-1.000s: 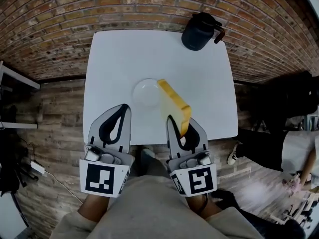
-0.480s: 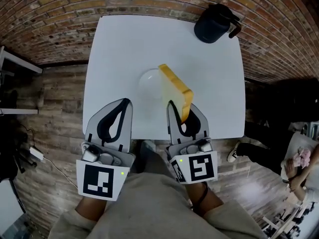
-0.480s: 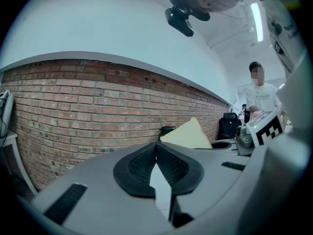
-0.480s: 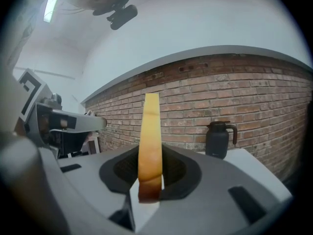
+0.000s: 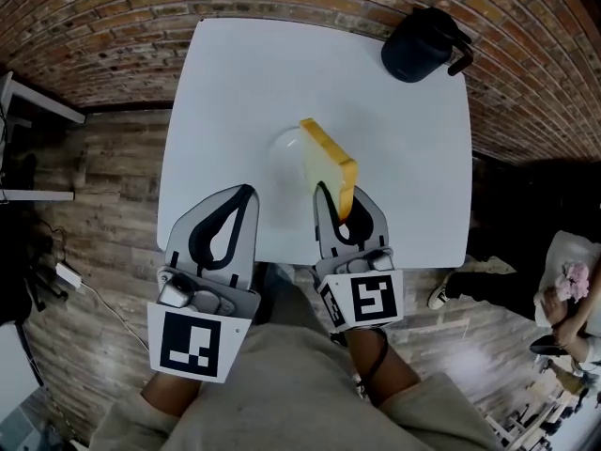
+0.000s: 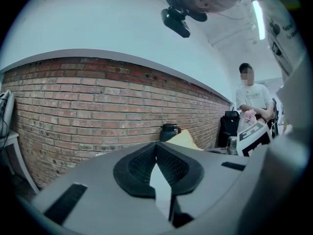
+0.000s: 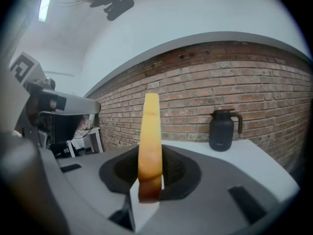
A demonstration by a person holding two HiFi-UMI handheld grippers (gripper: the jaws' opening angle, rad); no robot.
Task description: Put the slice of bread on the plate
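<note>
A thick yellow slice of bread (image 5: pixel 328 165) stands on edge, pinched at its lower end by my right gripper (image 5: pixel 340 216), which is shut on it. In the right gripper view the slice of bread (image 7: pixel 149 146) rises upright between the black pads. The slice hangs over the right edge of a small white plate (image 5: pixel 282 154) on the white table (image 5: pixel 235 83). My left gripper (image 5: pixel 241 194) hovers over the table's near edge, left of the plate, shut with nothing in it; its tips (image 6: pixel 156 148) meet, and the bread (image 6: pixel 183 140) shows beyond them.
A dark jug (image 5: pixel 423 45) with a handle stands at the table's far right corner, also visible as the jug (image 7: pixel 222 130) ahead of the right gripper. A brick wall lies beyond. A person (image 6: pixel 252 99) is off to the right. A white side table (image 5: pixel 28 111) stands left.
My right gripper has sunk a little with the bread, still over the plate's right edge. The left gripper has stayed put. The head view has shifted slightly.
</note>
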